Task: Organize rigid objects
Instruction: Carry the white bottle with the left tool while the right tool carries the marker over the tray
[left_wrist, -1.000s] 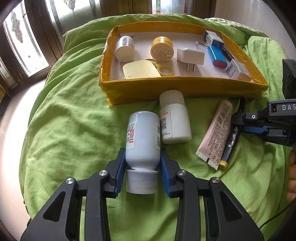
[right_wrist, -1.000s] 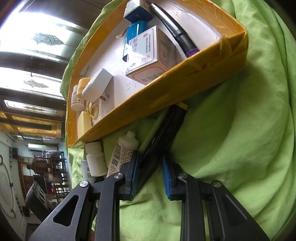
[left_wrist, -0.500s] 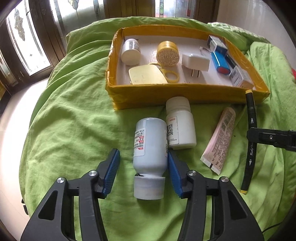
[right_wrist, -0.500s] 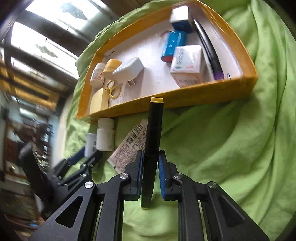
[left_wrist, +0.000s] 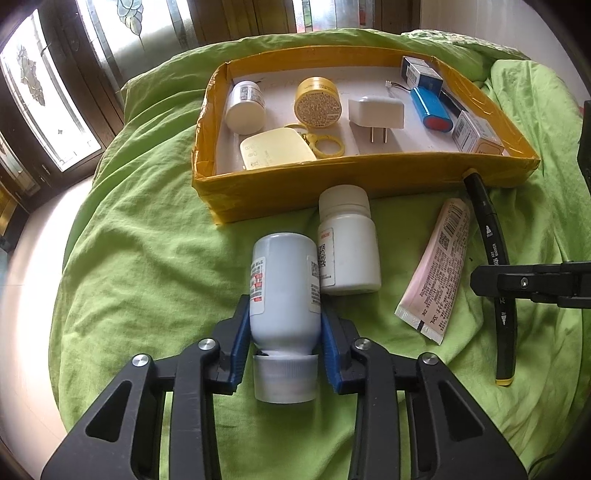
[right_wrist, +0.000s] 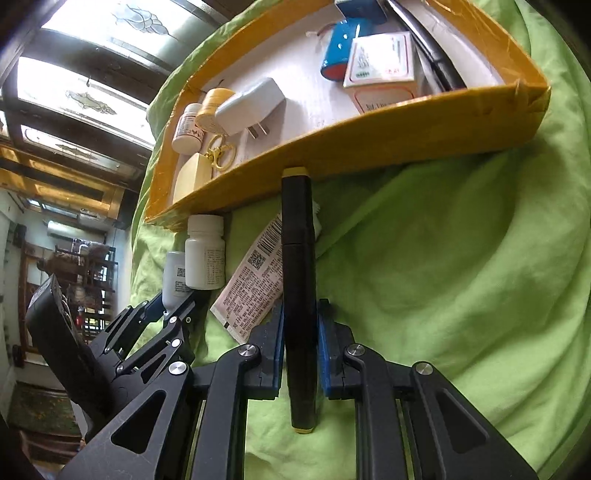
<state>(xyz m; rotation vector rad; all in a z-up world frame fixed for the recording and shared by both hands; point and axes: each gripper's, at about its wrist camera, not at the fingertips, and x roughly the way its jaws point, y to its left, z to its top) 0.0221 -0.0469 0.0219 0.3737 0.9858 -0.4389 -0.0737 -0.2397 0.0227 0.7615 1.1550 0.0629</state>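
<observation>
1. As far as both wrist views let me judge, I am somewhere past the middle of the sorting: the yellow box (left_wrist: 369, 173) on the green bedspread (left_wrist: 140, 258) already holds a small white jar (left_wrist: 245, 107), a yellow tin (left_wrist: 317, 101), a white charger plug (left_wrist: 376, 112), a pale yellow case with a key ring (left_wrist: 277, 149), a blue battery pack (left_wrist: 432, 112), some small cartons (left_wrist: 476, 133) and a dark pen (right_wrist: 424, 48) along its far wall.
2. Four things lie outside the box, all just in front of its near wall.
3. My left gripper (left_wrist: 284, 345) is clamped on the grey-white bottle (left_wrist: 284, 284), the blue pads pressing its sides near the neck, with the cap pointing back at me. I cannot tell whether the bottle is lifted or resting on the cloth.
4. My right gripper (right_wrist: 300, 354) is clamped on the black marker (right_wrist: 297, 277), gripped below its middle. The yellow-tipped far end sits close to the box wall; whether it touches I cannot tell.
5. The white pill bottle (left_wrist: 347, 243) lies on its side touching the grey-white bottle, cap toward the box, with no tool on it.
6. The pink tube (left_wrist: 436, 269) lies flat between the pill bottle and the marker, also untouched.
7. So I reckon two items are in hand but not yet placed, and two more are waiting. There looks to be bare white floor in the middle of the box for them.
</observation>
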